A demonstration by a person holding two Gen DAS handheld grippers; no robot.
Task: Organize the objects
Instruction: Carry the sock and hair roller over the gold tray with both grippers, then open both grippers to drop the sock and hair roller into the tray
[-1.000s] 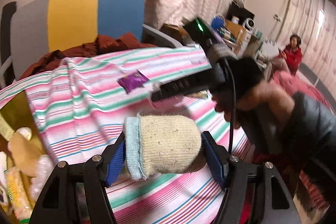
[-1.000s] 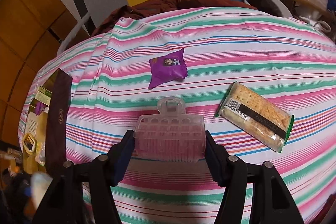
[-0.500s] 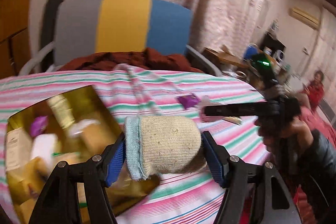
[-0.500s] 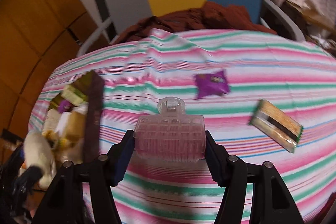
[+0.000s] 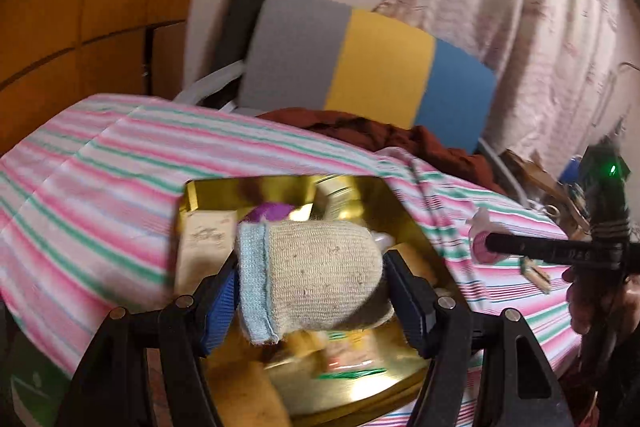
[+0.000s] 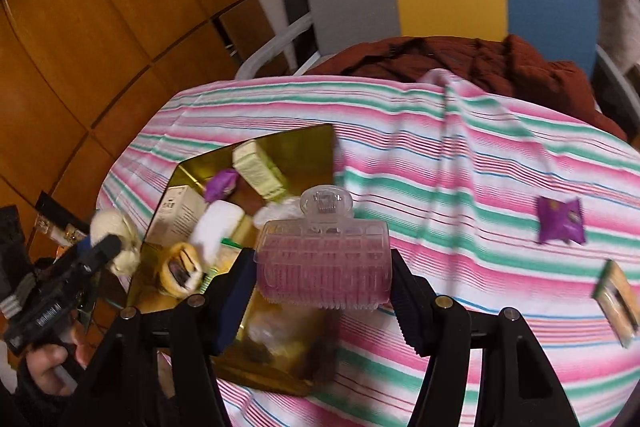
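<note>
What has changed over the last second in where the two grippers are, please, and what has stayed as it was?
Both grippers swung left, from over the striped cloth to the gold box: the left gripper with the rolled sock now hangs over it, the right gripper with the pink hair roller at its edge. Nothing was released; the purple packet and cracker pack stayed put.

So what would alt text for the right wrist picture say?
A black two-finger gripper clamps a translucent pink plastic hair roller above a striped pink, green and white tablecloth. To its left sits a shiny gold box of small items; a purple snack packet lies at right.
</note>
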